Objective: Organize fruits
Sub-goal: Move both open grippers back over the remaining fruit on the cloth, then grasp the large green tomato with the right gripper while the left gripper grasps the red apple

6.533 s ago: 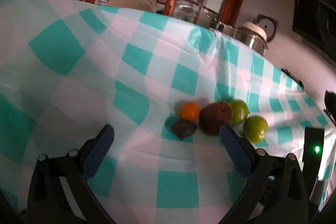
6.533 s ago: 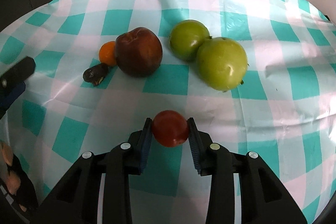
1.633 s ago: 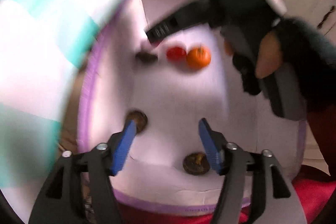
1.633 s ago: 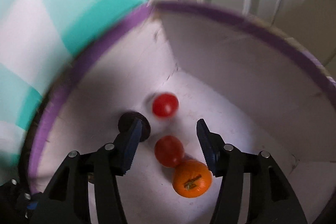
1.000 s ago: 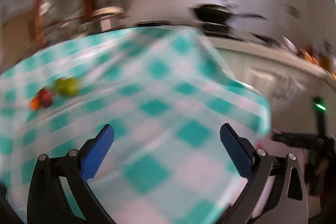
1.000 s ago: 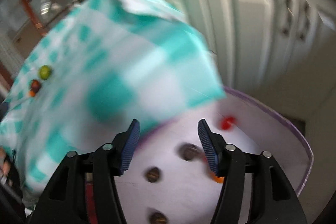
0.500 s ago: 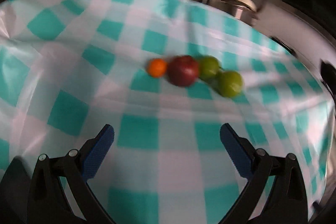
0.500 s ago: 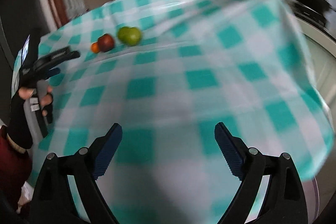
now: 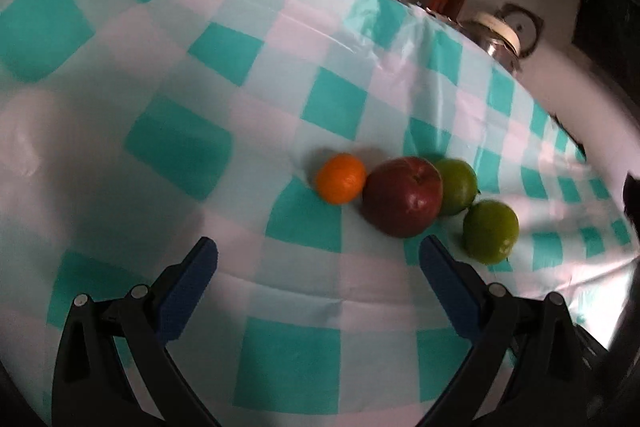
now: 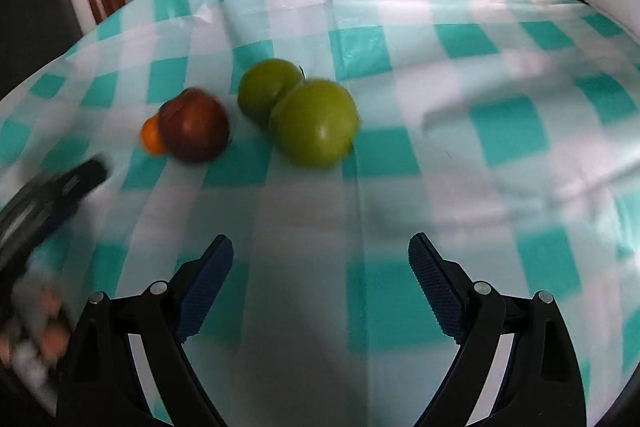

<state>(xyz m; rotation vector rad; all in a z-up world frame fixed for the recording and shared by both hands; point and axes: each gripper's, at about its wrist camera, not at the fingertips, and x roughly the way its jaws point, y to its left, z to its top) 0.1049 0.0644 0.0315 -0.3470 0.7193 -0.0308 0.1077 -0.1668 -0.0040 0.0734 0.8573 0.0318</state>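
On the teal-and-white checked plastic tablecloth (image 9: 180, 147) lay four loose fruits in a tight cluster: a small round orange citrus (image 9: 341, 178), a large dark-red apple (image 9: 403, 202) touching it, and two round green fruits, the farther (image 9: 458, 179) tucked behind the apple and the nearer (image 9: 490, 231) just beside it. The left gripper (image 9: 318, 261), black-framed with blue ribbed pads, stood wide apart and empty, with the citrus and apple straight ahead of its gap and slightly to the right. The right gripper (image 10: 320, 257), likewise spread wide with nothing between its pads, faced the same cluster from the other side; in its view the nearer green fruit (image 10: 314, 123) lay ahead and close to its centre line, the apple (image 10: 195, 125) farther left. Judged from this, the right hand was better placed for a green fruit and the left for citrus or apple. The fruits being round, no long axis governed the approach. Motion blur softened the right wrist view; the citrus (image 10: 151, 135) was half hidden behind the apple, and the left gripper's body at that view's left edge was smeared. No container showed in either view.
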